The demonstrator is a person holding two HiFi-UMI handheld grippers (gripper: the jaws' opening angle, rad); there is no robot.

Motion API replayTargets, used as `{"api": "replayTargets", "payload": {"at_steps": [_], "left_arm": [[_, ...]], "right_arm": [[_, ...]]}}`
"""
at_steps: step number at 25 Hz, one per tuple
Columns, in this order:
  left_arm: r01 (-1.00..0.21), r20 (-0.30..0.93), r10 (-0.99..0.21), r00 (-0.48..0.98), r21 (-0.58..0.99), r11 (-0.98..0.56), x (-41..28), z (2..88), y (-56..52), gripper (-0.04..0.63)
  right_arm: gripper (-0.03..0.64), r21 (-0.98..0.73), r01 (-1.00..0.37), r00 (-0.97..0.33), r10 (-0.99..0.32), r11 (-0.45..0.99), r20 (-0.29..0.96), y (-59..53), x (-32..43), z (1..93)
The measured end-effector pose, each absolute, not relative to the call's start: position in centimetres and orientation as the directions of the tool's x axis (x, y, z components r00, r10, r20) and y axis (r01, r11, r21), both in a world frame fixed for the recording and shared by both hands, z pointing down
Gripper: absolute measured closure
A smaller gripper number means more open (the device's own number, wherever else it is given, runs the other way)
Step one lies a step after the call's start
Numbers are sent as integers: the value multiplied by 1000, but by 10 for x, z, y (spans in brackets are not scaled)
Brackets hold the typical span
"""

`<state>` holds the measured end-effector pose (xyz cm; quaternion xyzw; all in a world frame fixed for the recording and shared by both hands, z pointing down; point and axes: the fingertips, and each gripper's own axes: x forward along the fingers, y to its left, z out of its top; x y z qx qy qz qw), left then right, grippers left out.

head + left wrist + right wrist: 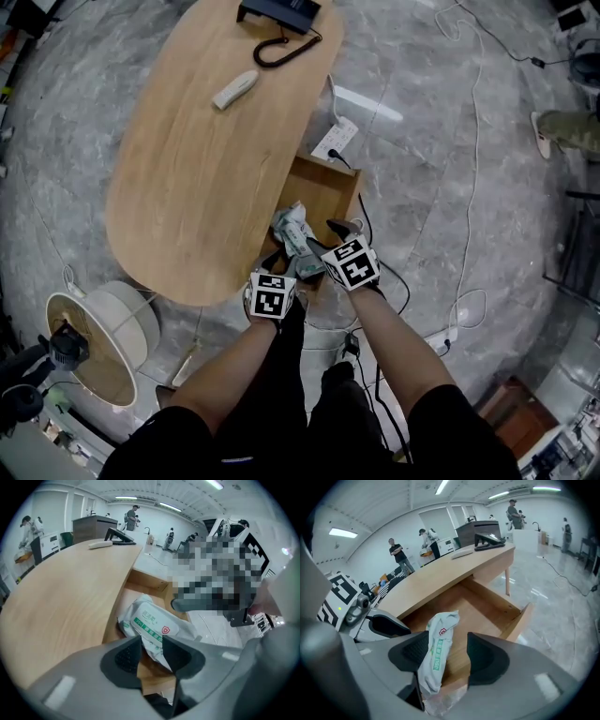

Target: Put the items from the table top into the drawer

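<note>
A white wet-wipes pack (pixel 292 228) with green print hangs over the near end of the open wooden drawer (pixel 330 187). In the left gripper view the pack (pixel 152 623) reaches down between the pads of my left gripper (pixel 151 653), which pinch its lower edge. My right gripper (pixel 447 656) stands open around the same pack (pixel 438 644); the pack leans on the left pad and the right pad is clear of it. In the head view both grippers, left (pixel 287 259) and right (pixel 315 246), meet at the pack. A white remote (pixel 234 89) and a black desk phone (pixel 278 14) lie on the oval table (pixel 206 169).
A white power strip (pixel 336 139) and cables lie on the grey floor right of the drawer. A round fan (pixel 94 342) stands at the lower left. The drawer's front panel (pixel 518 620) juts out to the right. People stand far off in the room.
</note>
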<state>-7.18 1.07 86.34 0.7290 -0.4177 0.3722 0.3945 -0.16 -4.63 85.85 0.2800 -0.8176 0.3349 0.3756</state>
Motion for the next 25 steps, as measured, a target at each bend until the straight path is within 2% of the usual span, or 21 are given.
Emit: {"api": "replayTargets", "payload": {"at_steps": [8,14,21,25], "left_arm": [[-898,810,-430,399,251,-361,-74,820,-5,443],[-884,716,-568,406,151,-442,-84,752,-29,443],[-899,603,-701,381,64,-434,-119,686,-85,443],[-925,539,-769,345,53,-377,-153,654,-123,443]], "right_arm": [[342,-303,-752,-589,-389,586,708,-52,9,796],[350,-268,-780,-597,-542,566,592,-65,11,710],[359,-218,-806,-586,-695,550,416,-111,-4,611],[365,-198,-815,-578,-742,544,341,-143,-19,573]]}}
